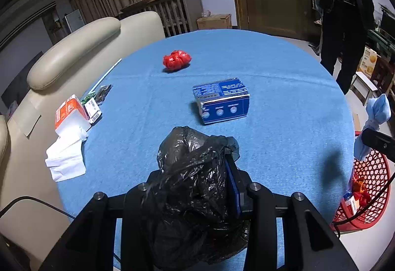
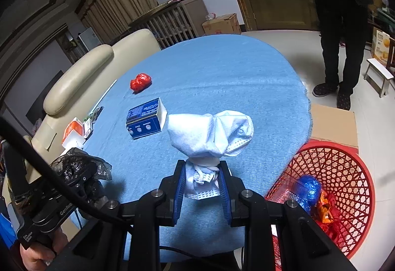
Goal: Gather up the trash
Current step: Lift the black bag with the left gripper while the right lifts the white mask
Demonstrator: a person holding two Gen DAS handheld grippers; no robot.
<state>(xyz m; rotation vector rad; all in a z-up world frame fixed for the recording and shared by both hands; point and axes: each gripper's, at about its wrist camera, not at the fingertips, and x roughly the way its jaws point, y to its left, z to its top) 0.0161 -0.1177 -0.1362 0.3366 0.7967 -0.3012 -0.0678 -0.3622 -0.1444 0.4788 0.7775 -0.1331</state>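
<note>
My left gripper [image 1: 195,167] is shut on a crumpled black plastic bag [image 1: 195,172], held above the near edge of the blue-clothed table [image 1: 284,88]; the bag hides the left finger. That same black bag [image 2: 79,167] appears at the lower left of the right wrist view. My right gripper [image 2: 202,169] is shut on a bunched white face mask [image 2: 209,132], held over the table's near right edge. On the cloth lie a blue carton [image 1: 222,103] and a red crumpled wrapper [image 1: 176,60]. A red mesh basket [image 2: 345,164] stands on the floor to the right, with blue and orange wrappers inside.
At the table's left edge lie an orange-and-white packet [image 1: 70,113], white tissue [image 1: 65,159], small cards and a straw. A cream sofa [image 1: 74,48] borders the left side. A person in dark clothes [image 2: 340,24] stands beyond the table. Flat cardboard [image 2: 333,122] lies behind the basket.
</note>
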